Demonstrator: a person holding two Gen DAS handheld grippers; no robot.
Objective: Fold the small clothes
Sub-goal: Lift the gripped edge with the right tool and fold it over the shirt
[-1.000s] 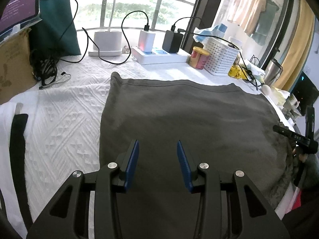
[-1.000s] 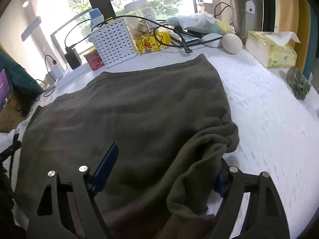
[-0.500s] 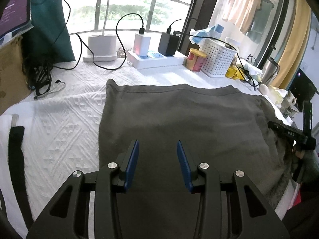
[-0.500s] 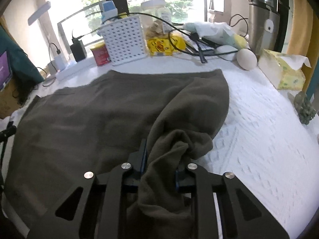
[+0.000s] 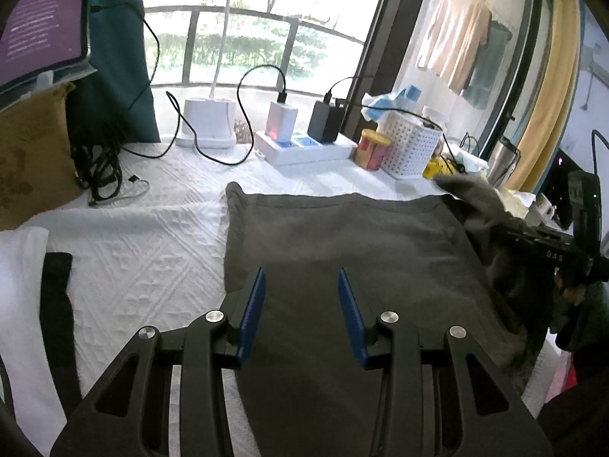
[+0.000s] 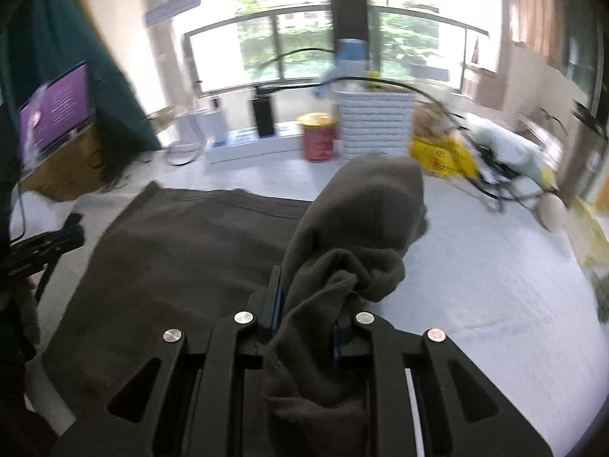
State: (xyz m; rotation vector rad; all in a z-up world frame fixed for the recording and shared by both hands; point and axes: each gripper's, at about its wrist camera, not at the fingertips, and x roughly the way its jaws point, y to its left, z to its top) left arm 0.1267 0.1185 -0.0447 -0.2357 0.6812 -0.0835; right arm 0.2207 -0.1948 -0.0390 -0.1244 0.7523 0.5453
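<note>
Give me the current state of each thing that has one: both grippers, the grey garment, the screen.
Left gripper: open, empty, above the garment.
Right gripper: jaws just closed, shut on the garment's bunched edge.
Dark grey knit garment: mostly flat on the white textured cloth, right side lifted and folding over.
Purple-lit tablet screen: switched on.
Red-and-yellow can: upright, lid on.

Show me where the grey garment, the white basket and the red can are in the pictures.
grey garment (image 5: 342, 236): left wrist view, flat middle of the cloth.
white basket (image 5: 409, 144): left wrist view, front perforated wall.
red can (image 6: 319, 141): right wrist view, red side below the yellow lid.
</note>
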